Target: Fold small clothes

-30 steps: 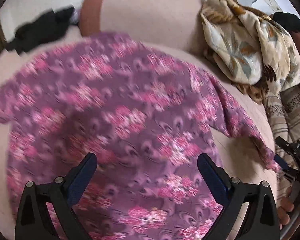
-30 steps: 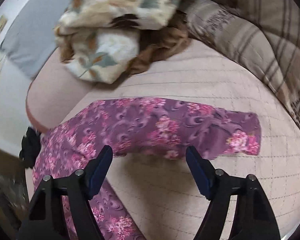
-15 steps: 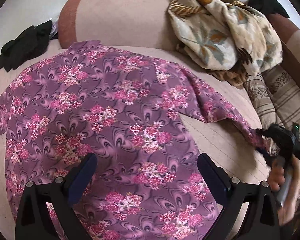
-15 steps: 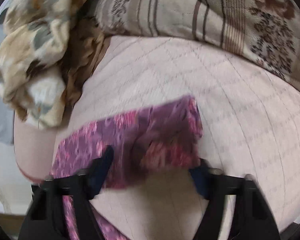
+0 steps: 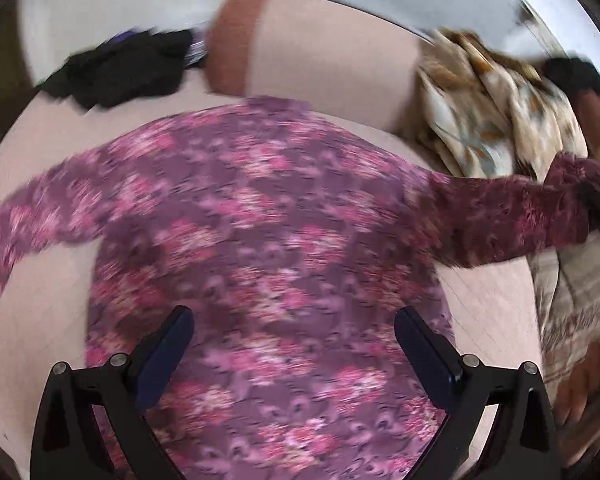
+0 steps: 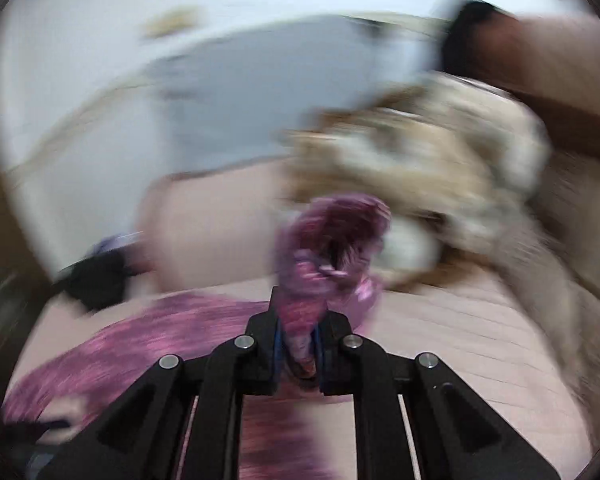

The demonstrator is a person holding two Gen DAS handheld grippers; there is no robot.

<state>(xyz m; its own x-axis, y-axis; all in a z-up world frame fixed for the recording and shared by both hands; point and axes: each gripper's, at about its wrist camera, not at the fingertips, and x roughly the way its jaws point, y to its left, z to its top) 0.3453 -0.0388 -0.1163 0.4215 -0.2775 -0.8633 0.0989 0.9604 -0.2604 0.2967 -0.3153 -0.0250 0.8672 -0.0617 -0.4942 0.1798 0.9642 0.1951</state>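
left wrist view: the left hand-held gripper [image 5: 294, 346] hovers with jaws wide apart over the purple floral shirt [image 5: 268, 248], spread on the pink sofa seat [image 5: 40, 320]; its right sleeve [image 5: 512, 216] is lifted off the seat. right wrist view, blurred: the right hand-held gripper [image 6: 298, 344] is clamped on the sleeve cuff [image 6: 332, 240], raised before a beige patterned cloth pile [image 6: 440, 168].

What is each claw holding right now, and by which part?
The right claw is shut on the purple floral shirt, gripping the end of its sleeve. The left claw is open above the shirt, holding nothing.
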